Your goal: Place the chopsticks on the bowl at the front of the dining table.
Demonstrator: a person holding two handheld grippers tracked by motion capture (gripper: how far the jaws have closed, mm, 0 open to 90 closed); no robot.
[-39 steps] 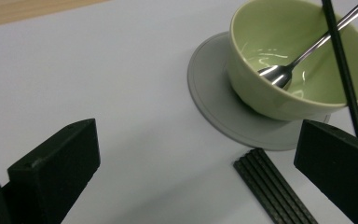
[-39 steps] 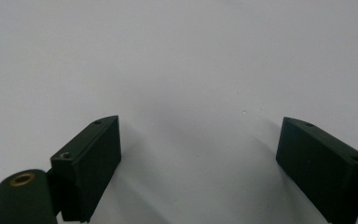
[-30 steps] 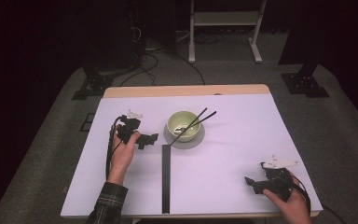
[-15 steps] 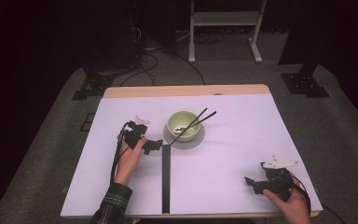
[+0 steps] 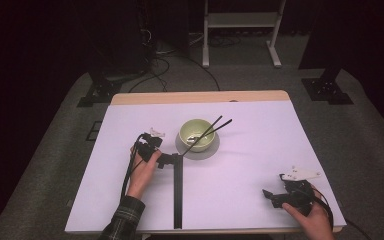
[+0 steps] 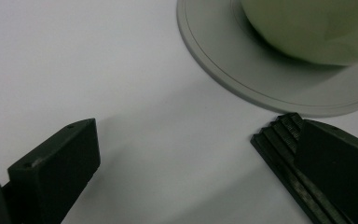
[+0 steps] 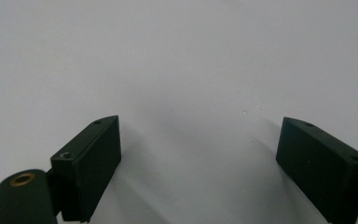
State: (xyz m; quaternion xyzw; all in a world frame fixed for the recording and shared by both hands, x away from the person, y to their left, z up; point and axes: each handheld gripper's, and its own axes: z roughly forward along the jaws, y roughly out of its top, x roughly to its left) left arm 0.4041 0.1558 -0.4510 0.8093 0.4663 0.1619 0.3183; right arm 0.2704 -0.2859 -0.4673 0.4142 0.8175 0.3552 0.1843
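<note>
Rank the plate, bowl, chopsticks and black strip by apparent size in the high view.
1. Black strip, the longest.
2. Chopsticks and grey plate: similar extent, too close to rank.
3. Green bowl, slightly narrower than the plate beneath it.

Place: a lab or recording studio is showing here.
Surroundings: black drapes are hanging around; cables are trailing over grey carpet.
Furniture: a white-covered worktop is standing before a metal stand.
</note>
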